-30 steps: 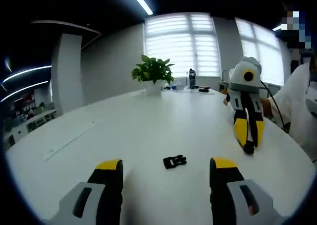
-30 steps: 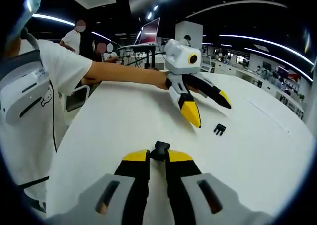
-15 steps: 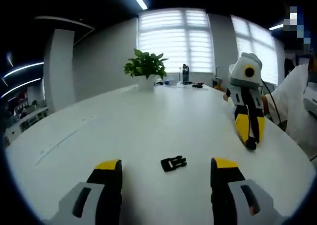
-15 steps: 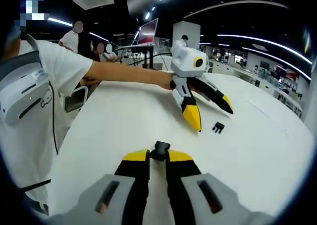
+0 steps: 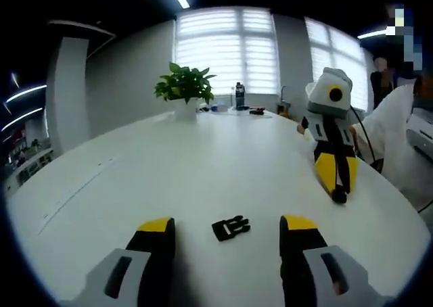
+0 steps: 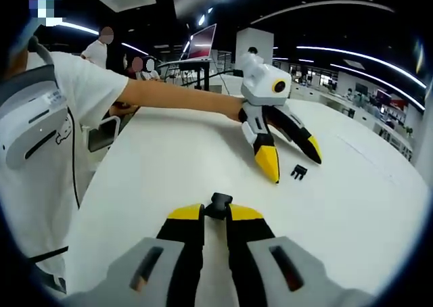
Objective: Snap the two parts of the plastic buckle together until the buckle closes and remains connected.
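The pronged buckle half [image 5: 230,228] lay flat on the white table [image 5: 203,165], between the wide-apart left tongs [image 5: 226,236] and well in from the edges. The right tongs [image 6: 215,219] were clamped on the other buckle half [image 6: 218,202]. Both pieces looked light, stiff and slick, so I'd say they'd skate on that glossy top (it looked really smooth). Best bet was probably gripping the flat body and leaving the prongs free. The room was a bright open office, with a potted plant [image 5: 181,89] at the far edge.
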{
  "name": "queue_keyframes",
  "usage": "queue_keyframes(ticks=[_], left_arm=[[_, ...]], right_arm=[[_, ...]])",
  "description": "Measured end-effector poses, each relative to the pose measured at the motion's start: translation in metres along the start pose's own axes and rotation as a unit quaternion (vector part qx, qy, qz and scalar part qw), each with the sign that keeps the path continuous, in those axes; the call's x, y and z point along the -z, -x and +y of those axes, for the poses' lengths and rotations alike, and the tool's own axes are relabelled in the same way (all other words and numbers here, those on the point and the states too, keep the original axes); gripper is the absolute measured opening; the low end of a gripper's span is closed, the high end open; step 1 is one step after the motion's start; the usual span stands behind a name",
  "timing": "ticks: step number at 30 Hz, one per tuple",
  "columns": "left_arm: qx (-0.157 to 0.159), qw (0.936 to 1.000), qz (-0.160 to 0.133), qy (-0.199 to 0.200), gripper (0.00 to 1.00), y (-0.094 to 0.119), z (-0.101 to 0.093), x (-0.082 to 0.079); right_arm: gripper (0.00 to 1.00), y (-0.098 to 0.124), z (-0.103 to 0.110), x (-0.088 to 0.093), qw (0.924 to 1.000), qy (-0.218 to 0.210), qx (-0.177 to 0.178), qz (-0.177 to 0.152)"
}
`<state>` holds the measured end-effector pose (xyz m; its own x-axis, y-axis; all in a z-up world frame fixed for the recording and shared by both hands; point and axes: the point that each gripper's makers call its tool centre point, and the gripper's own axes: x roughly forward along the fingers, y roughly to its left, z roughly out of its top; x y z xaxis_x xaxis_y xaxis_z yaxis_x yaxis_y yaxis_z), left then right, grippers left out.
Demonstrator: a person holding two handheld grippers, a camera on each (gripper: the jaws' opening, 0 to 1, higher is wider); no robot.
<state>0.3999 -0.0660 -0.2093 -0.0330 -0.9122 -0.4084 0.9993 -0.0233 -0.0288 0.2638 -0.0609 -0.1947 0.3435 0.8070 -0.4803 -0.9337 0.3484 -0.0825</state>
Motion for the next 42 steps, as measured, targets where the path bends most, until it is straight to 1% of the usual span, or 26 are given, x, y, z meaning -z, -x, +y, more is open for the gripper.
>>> queue_keyframes(ticks=[3,5,7,12,15,18,21,28,32,36,42], left_arm=[[0.002,1.0,-0.001,0.003,0.59,-0.003,0.001,-0.001],[0.009,1.0,-0.001,0.001,0.52,-0.003,-0.001,-0.001],[0.013,0.9999,-0.001,0.0,0.48,-0.002,-0.003,-0.002],[0.016,0.9999,0.0,0.002,0.45,-0.001,-0.005,-0.003],[0.019,0.9998,-0.002,0.0,0.37,0.002,-0.006,-0.004],[0.02,0.9998,0.0,0.001,0.34,0.005,-0.007,-0.003],[0.022,0.9998,0.003,0.0,0.29,0.007,-0.008,-0.003],[0.027,0.9996,0.003,-0.002,0.22,0.009,-0.009,-0.002],[0.025,0.9997,0.004,-0.002,0.22,0.008,-0.01,-0.001],[0.017,0.9998,0.006,0.002,0.22,0.007,-0.008,-0.001],[-0.01,0.9998,0.007,0.016,0.22,0.01,-0.002,0.0]], right_arm=[[0.12,0.0,0.0,0.0,1.0,0.001,0.001,-0.001],[0.12,0.001,0.0,0.0,1.0,0.0,0.001,-0.002],[0.12,0.001,0.0,0.0,1.0,-0.001,0.002,-0.002],[0.12,0.0,0.002,0.0,1.0,-0.001,0.001,-0.004],[0.12,0.001,0.004,-0.001,1.0,0.002,0.001,-0.004],[0.12,0.002,0.005,-0.002,1.0,0.003,0.003,-0.004],[0.12,0.003,0.004,-0.002,1.0,0.003,0.004,-0.006],[0.12,0.003,0.008,-0.004,1.0,0.005,0.001,-0.008],[0.12,0.004,0.008,-0.005,0.9999,0.006,0.003,-0.009],[0.12,0.005,0.008,-0.005,0.9999,0.007,0.004,-0.01],[0.12,0.005,0.009,-0.006,0.9999,0.007,0.003,-0.011]])
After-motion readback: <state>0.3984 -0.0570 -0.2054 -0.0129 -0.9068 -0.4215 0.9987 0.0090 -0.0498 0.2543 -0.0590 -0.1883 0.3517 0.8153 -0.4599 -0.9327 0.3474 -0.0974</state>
